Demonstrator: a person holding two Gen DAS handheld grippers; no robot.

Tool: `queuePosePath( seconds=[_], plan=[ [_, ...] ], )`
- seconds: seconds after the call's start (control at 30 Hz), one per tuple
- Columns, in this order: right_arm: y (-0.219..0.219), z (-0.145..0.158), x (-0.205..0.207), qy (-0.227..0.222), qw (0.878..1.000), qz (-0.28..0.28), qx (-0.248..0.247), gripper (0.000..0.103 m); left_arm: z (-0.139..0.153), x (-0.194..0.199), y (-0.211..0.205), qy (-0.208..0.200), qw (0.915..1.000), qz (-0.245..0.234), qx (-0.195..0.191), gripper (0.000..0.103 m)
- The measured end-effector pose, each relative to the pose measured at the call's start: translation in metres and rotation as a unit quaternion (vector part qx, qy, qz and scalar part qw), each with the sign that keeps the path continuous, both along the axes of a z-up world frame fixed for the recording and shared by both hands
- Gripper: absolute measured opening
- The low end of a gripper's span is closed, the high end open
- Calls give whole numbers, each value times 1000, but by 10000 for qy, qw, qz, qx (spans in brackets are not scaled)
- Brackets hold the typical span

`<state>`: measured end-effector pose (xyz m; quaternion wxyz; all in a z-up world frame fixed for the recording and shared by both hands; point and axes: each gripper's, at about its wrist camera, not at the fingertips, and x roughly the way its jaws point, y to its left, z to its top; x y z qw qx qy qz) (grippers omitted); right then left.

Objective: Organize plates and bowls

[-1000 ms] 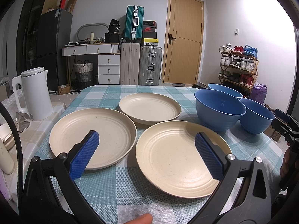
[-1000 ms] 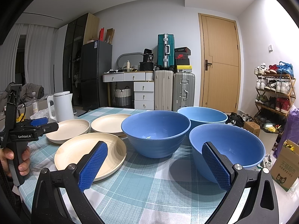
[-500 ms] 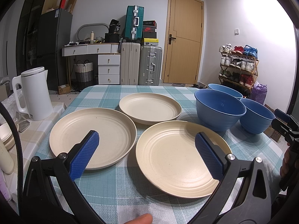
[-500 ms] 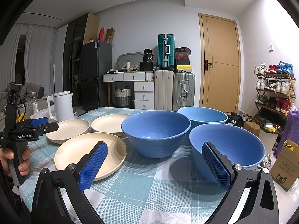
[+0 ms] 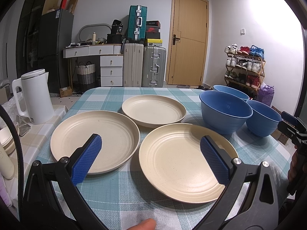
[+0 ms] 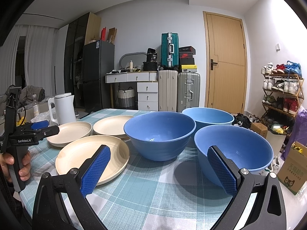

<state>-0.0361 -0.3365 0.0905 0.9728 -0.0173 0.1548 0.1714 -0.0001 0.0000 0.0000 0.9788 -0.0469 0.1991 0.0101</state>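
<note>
1. The surface (image 5: 122, 189) wears a teal and white checked cloth and carries three cream plates on the left and three blue bowls on the right.
2. The left gripper (image 5: 151, 159) hovers low at the near edge, its blue textured fingers (image 5: 86, 159) spread wide apart and holding nothing; the near plate (image 5: 178, 163) lies just beyond and between them, and the left plate (image 5: 107, 136) sits beside it.
3. The right gripper (image 6: 159, 170) likewise has its fingers (image 6: 221, 172) wide apart and empty; the near bowl (image 6: 241, 149) sits just behind the right finger.
4. The middle bowl (image 6: 159, 134) stands left of the near bowl, and the far bowl (image 6: 209, 117) stands behind both.
5. The far plate (image 5: 153, 109) is round, ridged and speckled like the others.
6. A white kettle (image 5: 36, 97) stands off the left side.
</note>
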Motion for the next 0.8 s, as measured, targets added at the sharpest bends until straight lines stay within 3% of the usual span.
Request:
queuePosePath(
  seconds=[0.5,0.8],
  plan=[
    [5,-6,17,417,9988,-158,-218,103,-7,10,15,253,9994,81,-227,102],
    [18,3,17,497,9982,9,-333,103,2,4,21,291,9994,188,-80,102]
  ],
)
